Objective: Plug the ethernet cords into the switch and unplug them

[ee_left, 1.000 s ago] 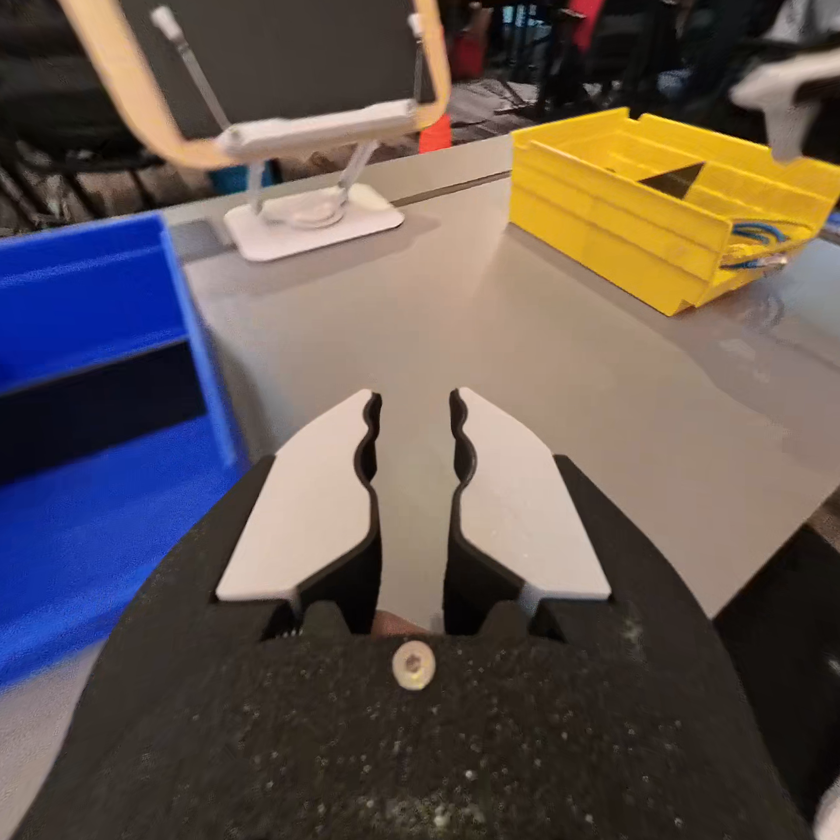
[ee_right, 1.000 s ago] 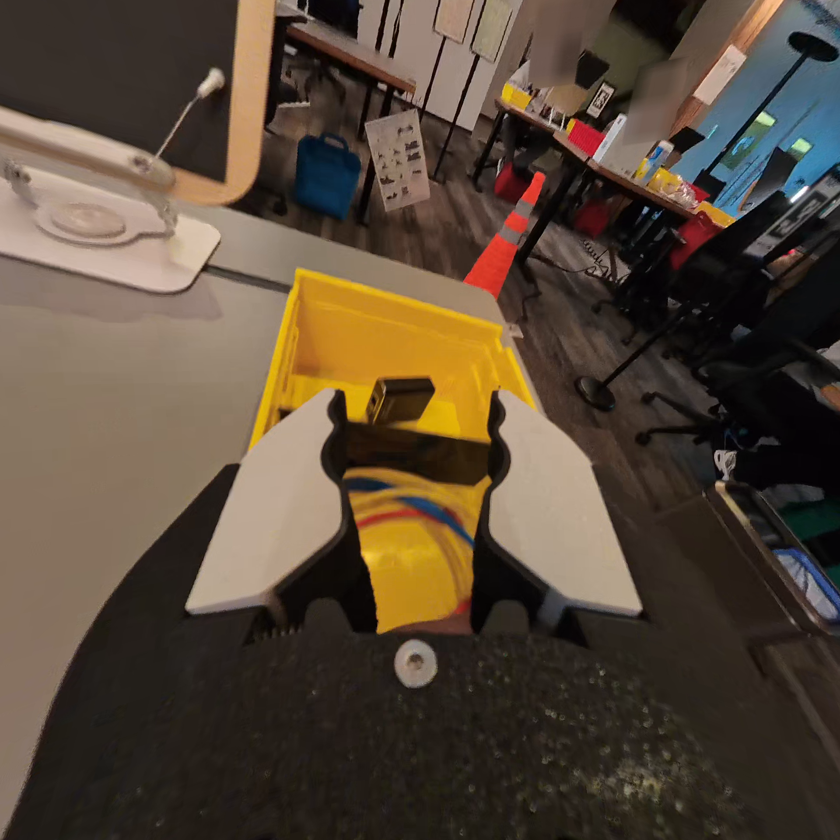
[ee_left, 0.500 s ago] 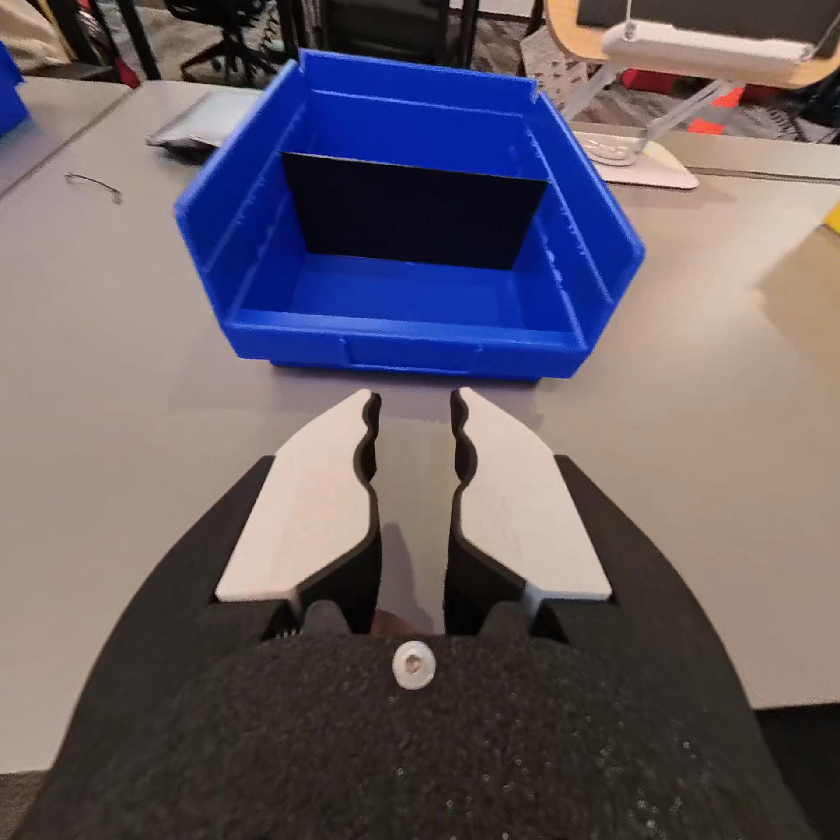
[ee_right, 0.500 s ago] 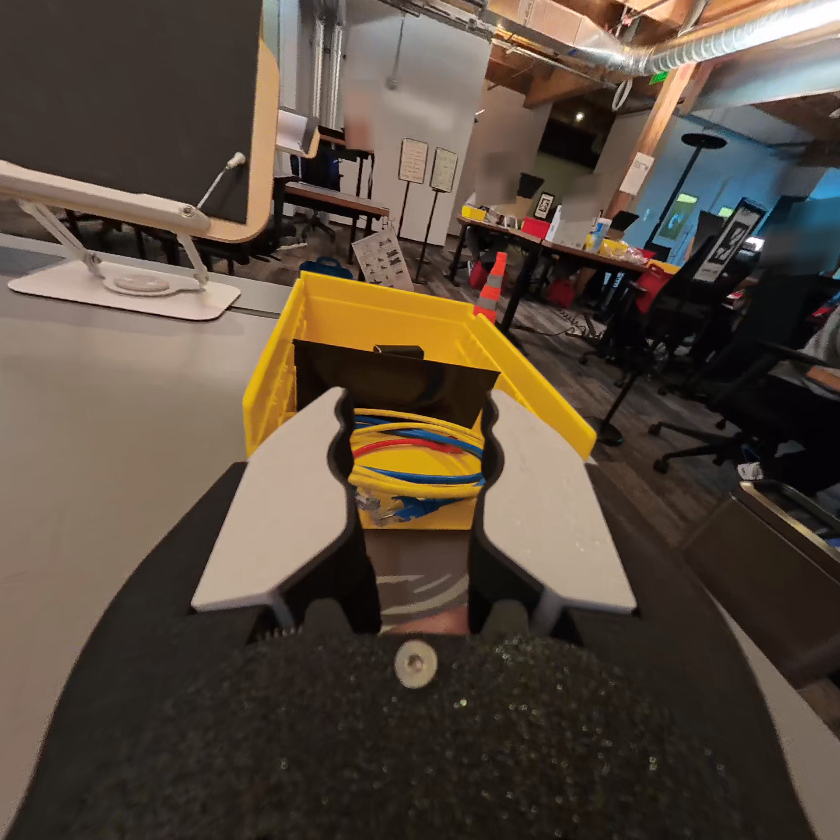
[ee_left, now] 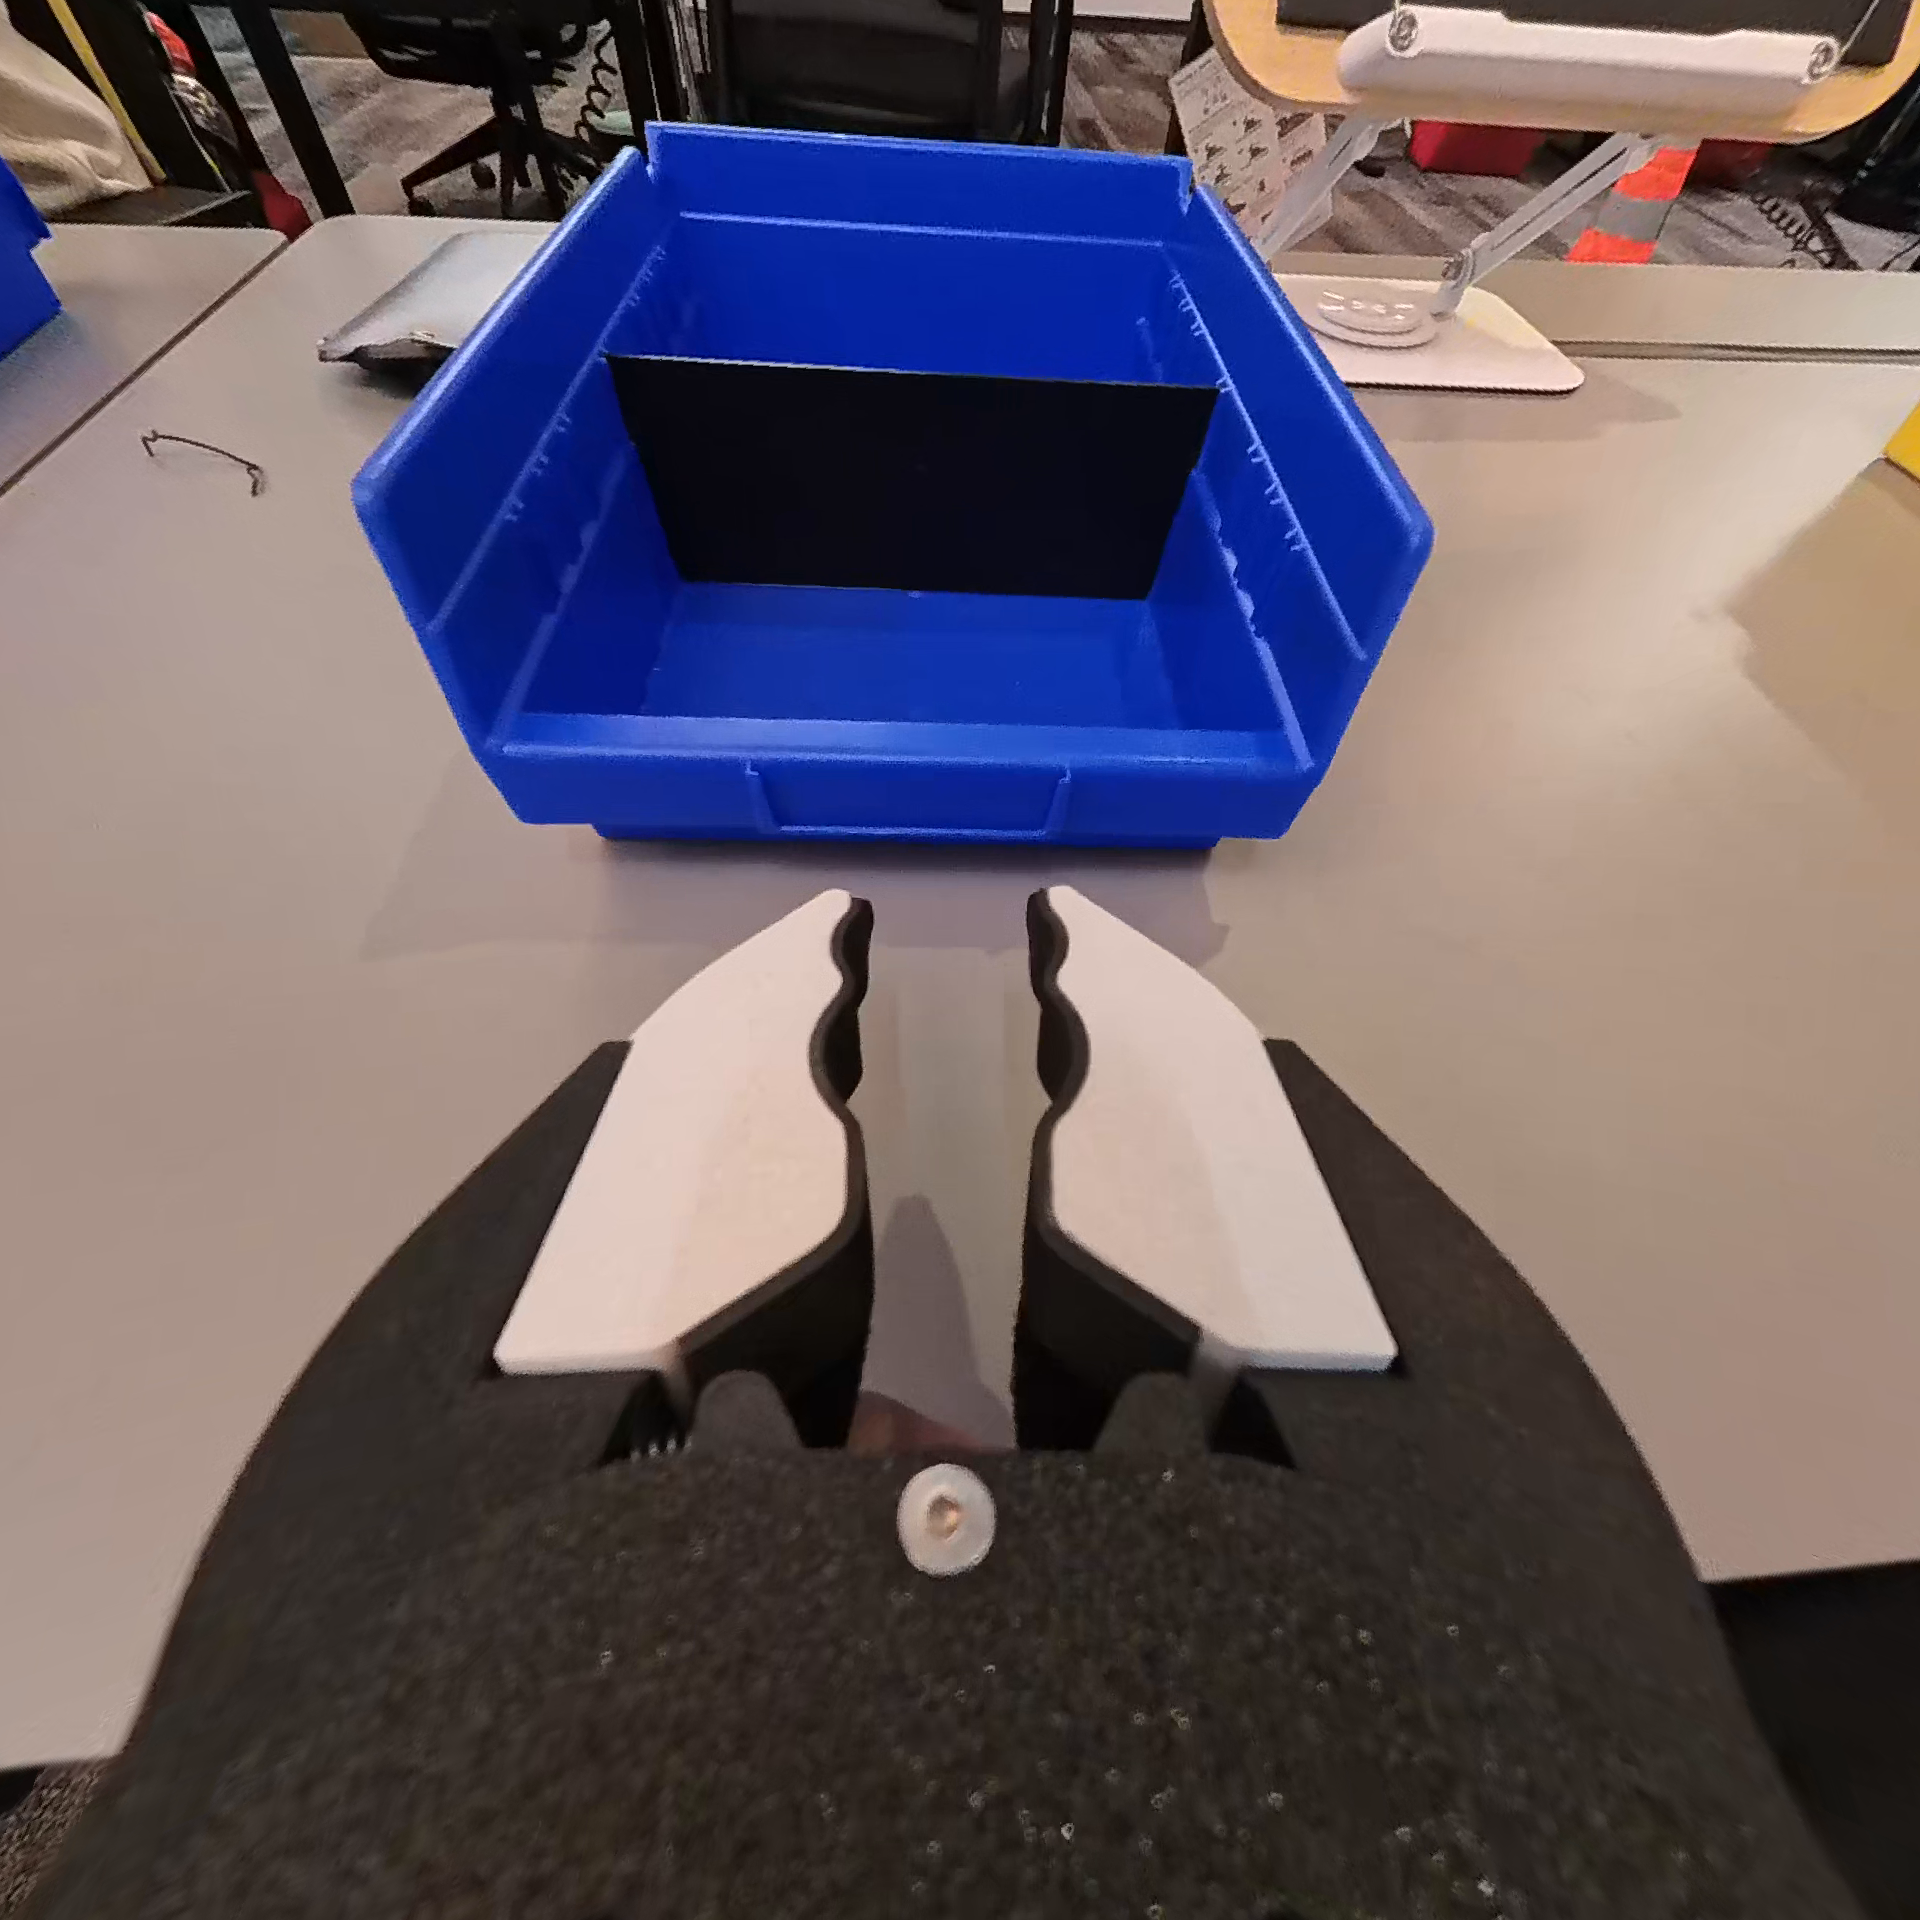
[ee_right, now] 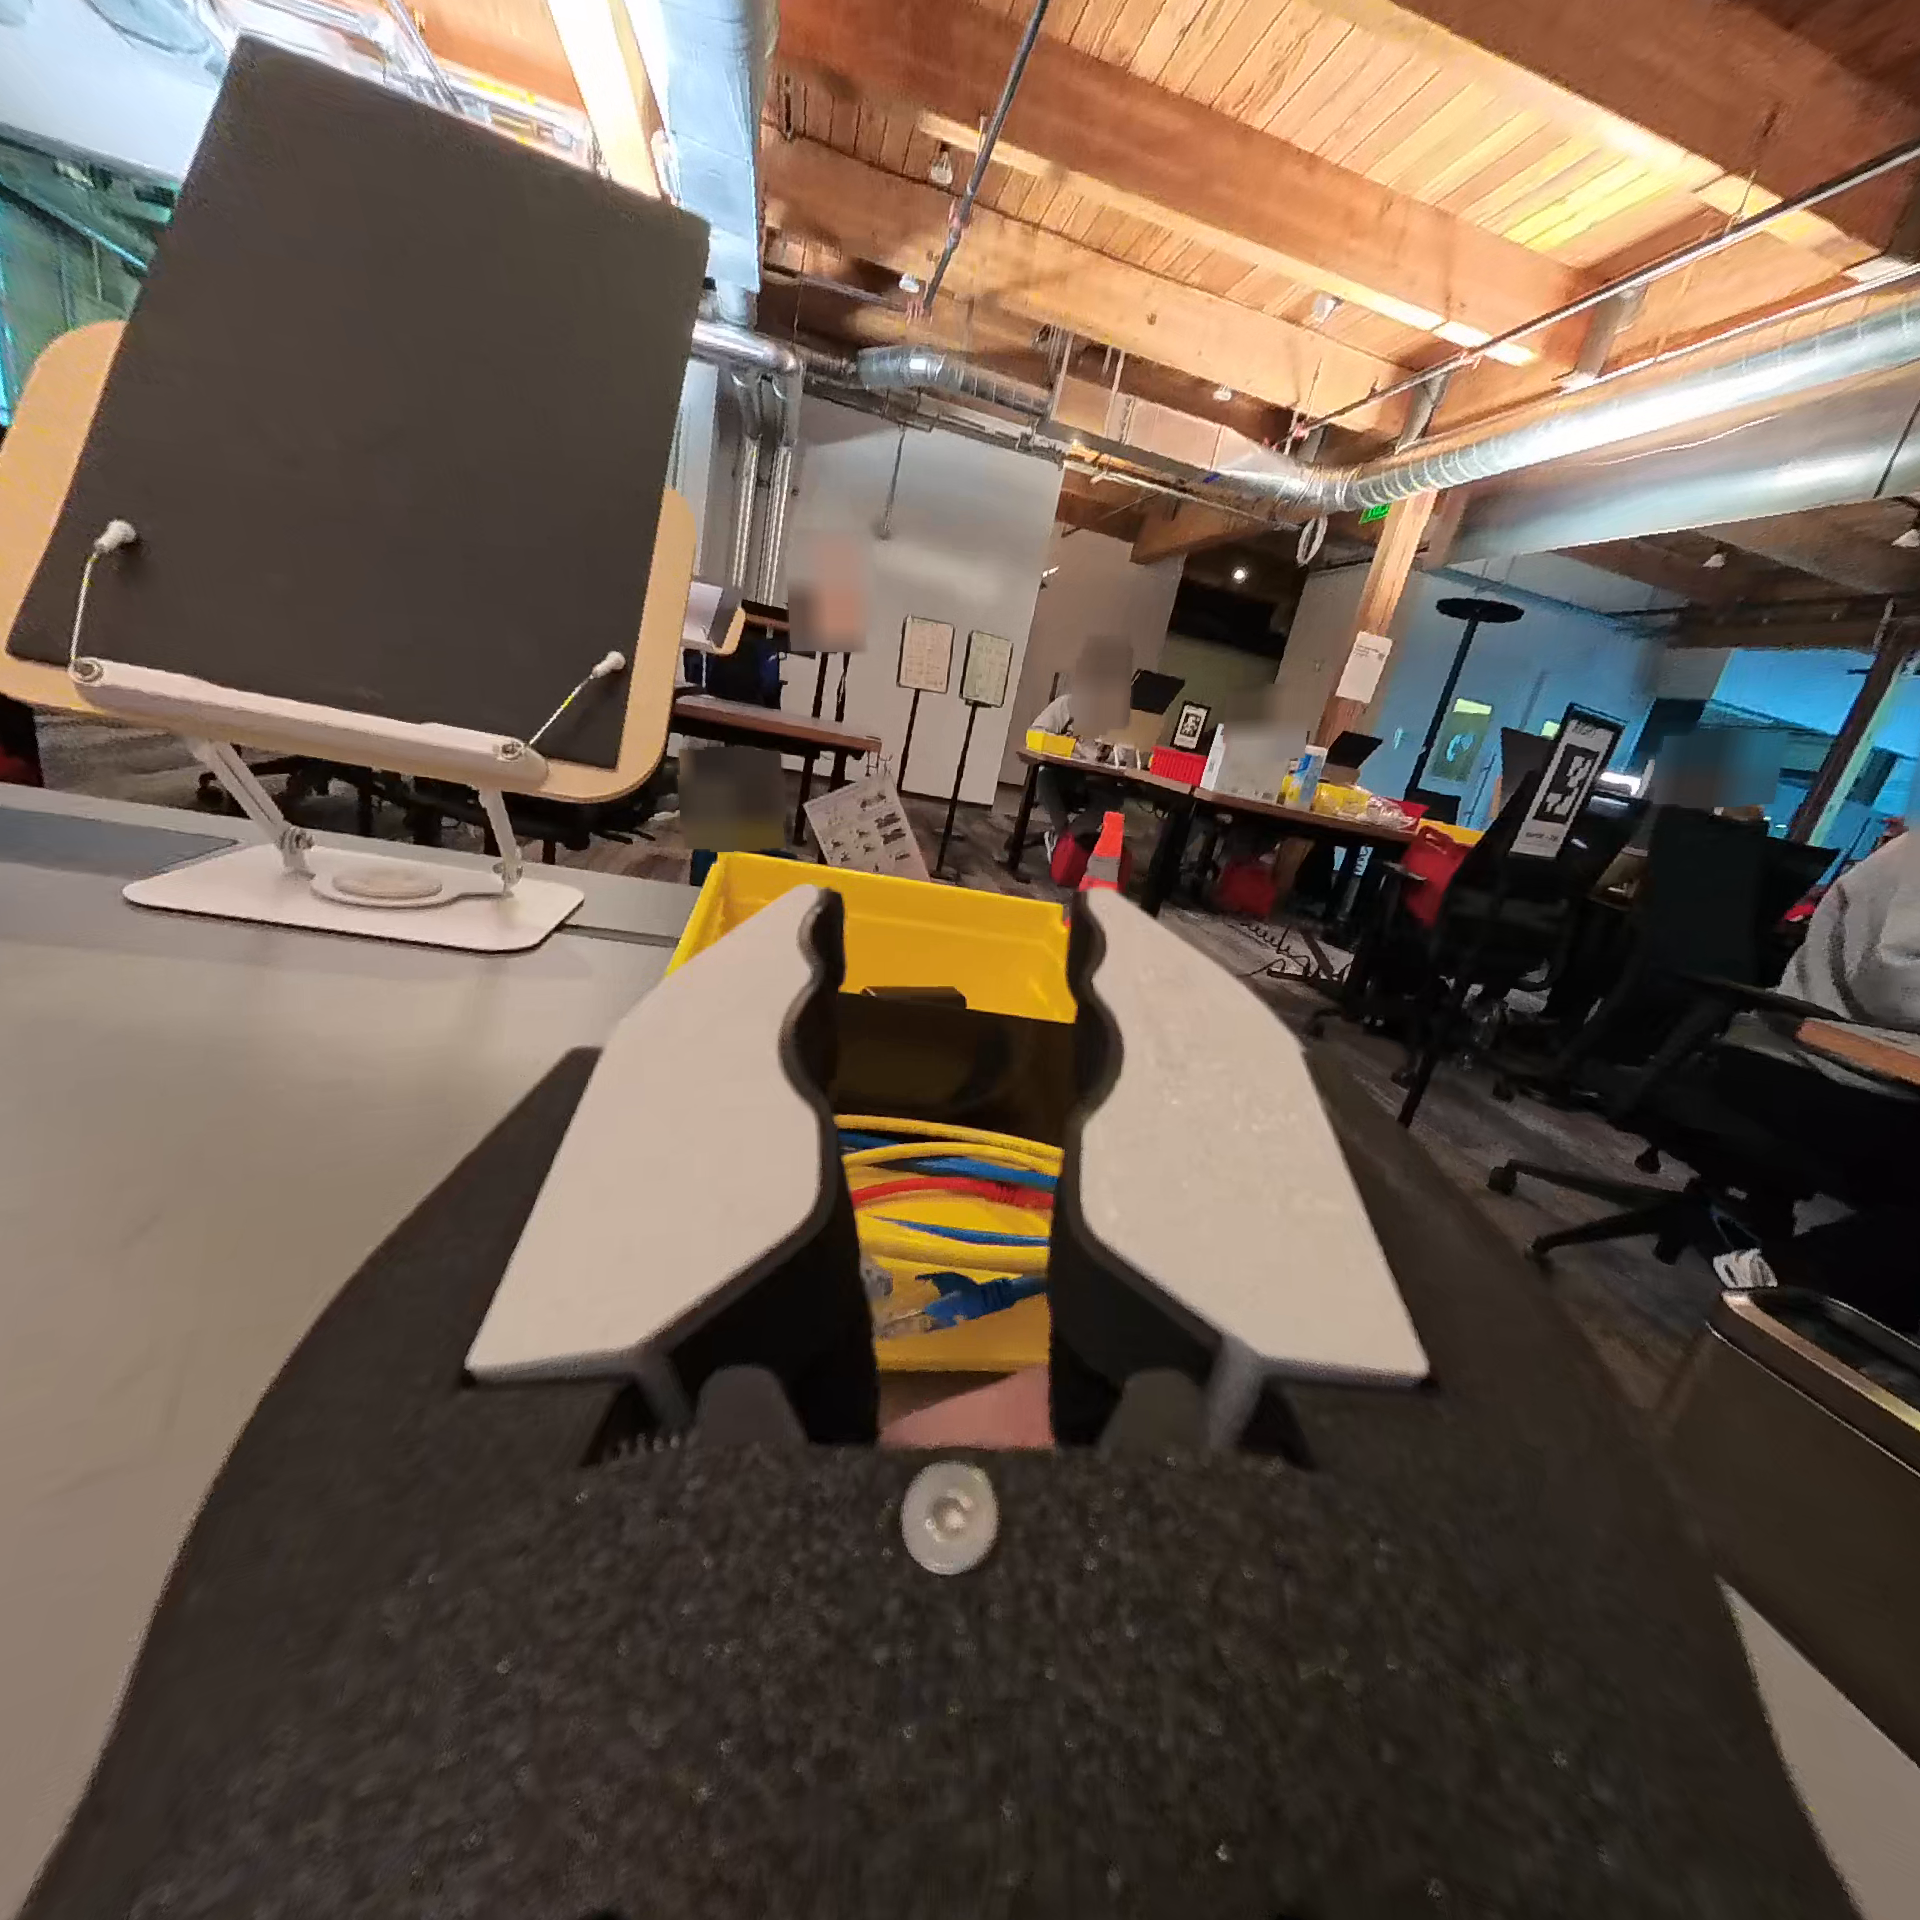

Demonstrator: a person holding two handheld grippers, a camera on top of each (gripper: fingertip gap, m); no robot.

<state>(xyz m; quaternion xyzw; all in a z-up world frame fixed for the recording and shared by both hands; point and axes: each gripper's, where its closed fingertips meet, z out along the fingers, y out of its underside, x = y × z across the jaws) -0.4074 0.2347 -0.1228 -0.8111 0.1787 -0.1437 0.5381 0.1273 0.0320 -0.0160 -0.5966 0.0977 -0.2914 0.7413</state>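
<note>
1. The ethernet cords (ee_right: 951, 1195) lie coiled in the front compartment of the yellow bin (ee_right: 940, 925); a dark box, perhaps the switch (ee_right: 914, 995), sits behind the black divider (ee_right: 935, 1060).
2. The right tool (ee_right: 948, 935) has dropped level at the bin's front, at 12 o'clock, jaws apart and empty: nothing is picked yet.
3. The left tool (ee_left: 948, 914) has swung to face the blue bin (ee_left: 894, 758), slightly parted and empty, low over the table (ee_left: 260, 935).
</note>
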